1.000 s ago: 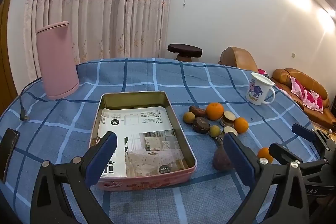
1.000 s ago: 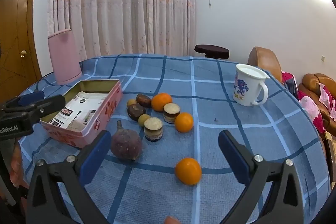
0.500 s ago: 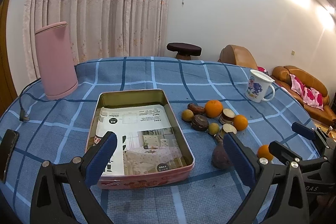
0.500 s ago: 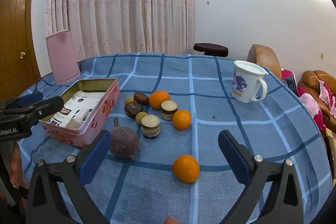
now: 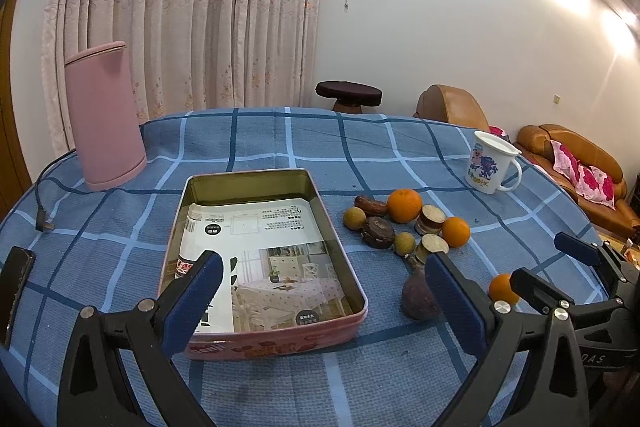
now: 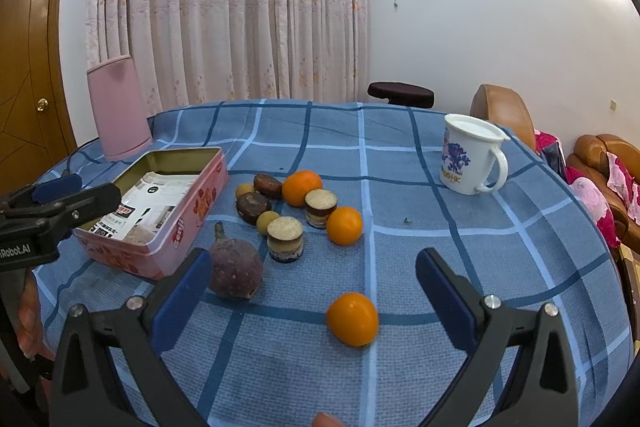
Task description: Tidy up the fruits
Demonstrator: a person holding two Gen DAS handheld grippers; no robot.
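Presently on the table (image 6: 500, 247), blue checked cloth:

- Pink tin (image 5: 256, 343) — open, lined with printed paper (image 5: 264, 239), no fruit inside; directly ahead of left tool (image 5: 326, 297), near rim between its spread fingers.
- Fruit cluster (image 6: 296, 203) — oranges, small yellowish rounds, dark brown pieces, two cut stubs; just right of the tin, touching or nearly so among themselves.
- Dark purple fruit (image 6: 236, 273), stem pointing away toward the tin — apart from the cluster, beside the right tool's left finger.
- Lone orange (image 6: 352, 319) — nearest item to right tool (image 6: 314, 293), lying just ahead, between its fingers and slightly right of centre; round, so no long axis to align with.
- Pink kettle (image 5: 104, 115), white printed mug (image 6: 468, 159), dark phone (image 5: 14, 287) at left edge — not task items.

Left tool: wide, holding nothing. Right tool: wide, holding nothing.

Judgement: right side better placed for the lone orange; a short forward reach, then carry leftward to the tin.
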